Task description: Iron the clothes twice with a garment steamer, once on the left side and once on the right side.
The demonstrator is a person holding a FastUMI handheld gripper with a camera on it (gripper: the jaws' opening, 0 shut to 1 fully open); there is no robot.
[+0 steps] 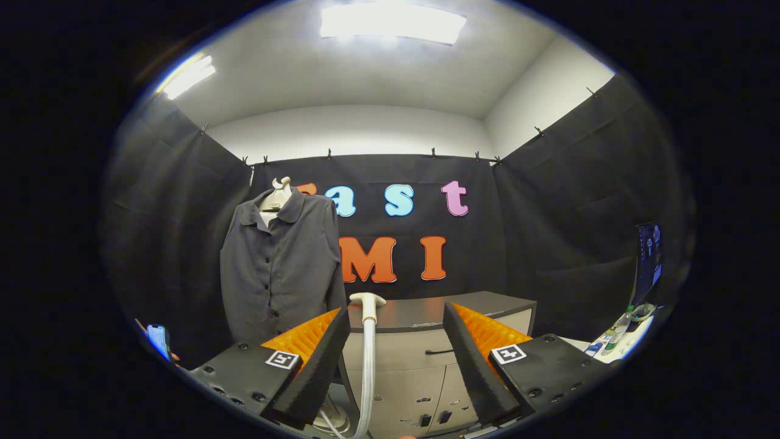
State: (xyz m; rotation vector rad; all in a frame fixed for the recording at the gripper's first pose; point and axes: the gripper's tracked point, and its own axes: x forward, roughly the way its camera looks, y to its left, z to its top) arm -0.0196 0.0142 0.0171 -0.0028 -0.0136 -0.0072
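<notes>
A dark grey button-up shirt (280, 268) hangs on a pale mannequin hanger beyond my left finger, in front of the black booth wall. The garment steamer's white head (367, 300) stands upright on its ribbed hose (367, 372), just ahead of my fingers and close to the left one. My gripper (396, 329) is open, and the hose rises through the gap nearer the left finger without being pressed by either finger. The steamer's base is partly hidden low between the fingers.
A cabinet with a dark top (426, 311) and pale doors stands straight ahead behind the steamer. To the left a hand holds a phone (157, 339). On the right are a lit screen (648, 256) and a table with bottles (615, 335).
</notes>
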